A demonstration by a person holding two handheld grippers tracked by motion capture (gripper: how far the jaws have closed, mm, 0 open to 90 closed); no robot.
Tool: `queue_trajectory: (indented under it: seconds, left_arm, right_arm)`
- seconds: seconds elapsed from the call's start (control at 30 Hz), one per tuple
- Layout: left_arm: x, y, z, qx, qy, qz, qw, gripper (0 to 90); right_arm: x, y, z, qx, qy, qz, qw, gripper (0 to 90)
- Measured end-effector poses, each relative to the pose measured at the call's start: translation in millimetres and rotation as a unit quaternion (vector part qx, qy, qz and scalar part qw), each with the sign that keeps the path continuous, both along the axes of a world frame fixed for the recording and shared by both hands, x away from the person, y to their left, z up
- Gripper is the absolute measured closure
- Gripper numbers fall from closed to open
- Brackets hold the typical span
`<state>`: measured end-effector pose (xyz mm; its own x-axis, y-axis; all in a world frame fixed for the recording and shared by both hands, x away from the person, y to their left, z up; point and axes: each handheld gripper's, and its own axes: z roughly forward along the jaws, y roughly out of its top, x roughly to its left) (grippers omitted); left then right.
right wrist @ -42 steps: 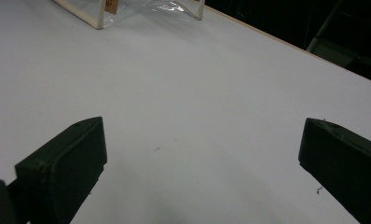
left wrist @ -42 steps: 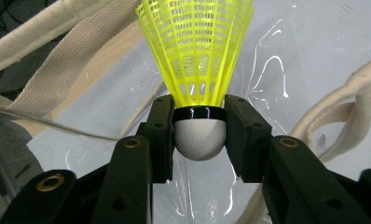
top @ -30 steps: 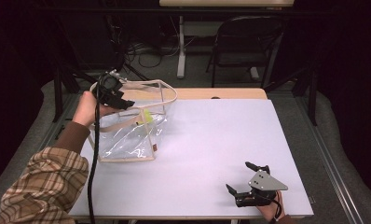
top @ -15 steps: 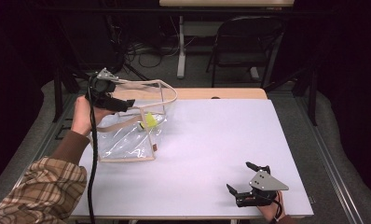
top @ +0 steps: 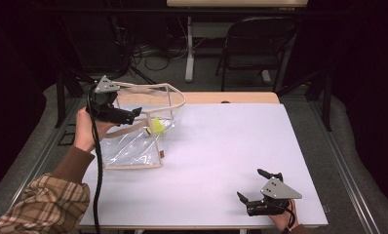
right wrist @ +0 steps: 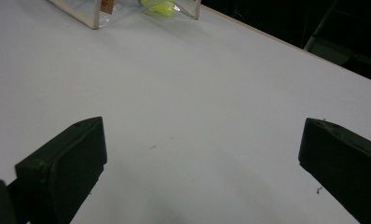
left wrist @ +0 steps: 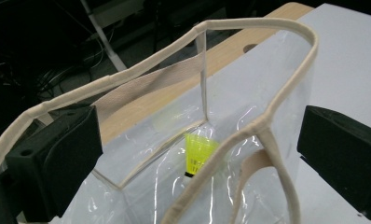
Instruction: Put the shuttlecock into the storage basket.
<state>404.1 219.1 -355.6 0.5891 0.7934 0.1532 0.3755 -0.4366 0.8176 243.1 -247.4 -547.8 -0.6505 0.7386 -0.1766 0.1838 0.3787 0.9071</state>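
- Shuttlecock (left wrist: 198, 154), yellow, lies inside the clear tote bag (top: 133, 146), low near its far wall.
- Bag stands on the worktop (top: 221, 146) at my left, mouth open so the drop clears.
- My left tool (top: 133, 114) hovers at the bag's rim; jaws have just been opening, nothing between them.
- My right tool (top: 253, 187) rests open near the worktop's front edge, well apart.

Clear bag (top: 133, 141), beige trim, mouth open; yellow shuttlecock (left wrist: 197, 151) inside, cork down.
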Motion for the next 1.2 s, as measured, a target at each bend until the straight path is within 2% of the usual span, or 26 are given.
queue_trajectory:
  seconds: [0.67,0.73,0.83,1.2]
  left_arm:
    - [-36.2,-6.3,-12.0,-0.021,-0.036,-0.021,0.9989,0.0]
    - [-39.5,-7.3,-14.0,-0.026,-0.037,-0.026,0.9986,0.0]
    - [-43.7,-9.5,-18.3,-0.021,-0.029,-0.032,0.9988,0.0]
    - [-65.8,-5.9,-32.7,-0.036,-0.047,-0.043,0.9973,0.0]
  right_arm:
    - [-0.7,-0.7,0.8,0.001,0.002,0.003,1.0,0.6]
    - [-0.4,-0.2,0.8,0.001,0.003,0.003,1.0,0.6]
    - [-0.8,0.0,1.1,0.0,0.001,0.003,1.0,0.6]
    - [-0.8,-0.8,1.2,0.001,0.0,0.0,1.0,0.6]
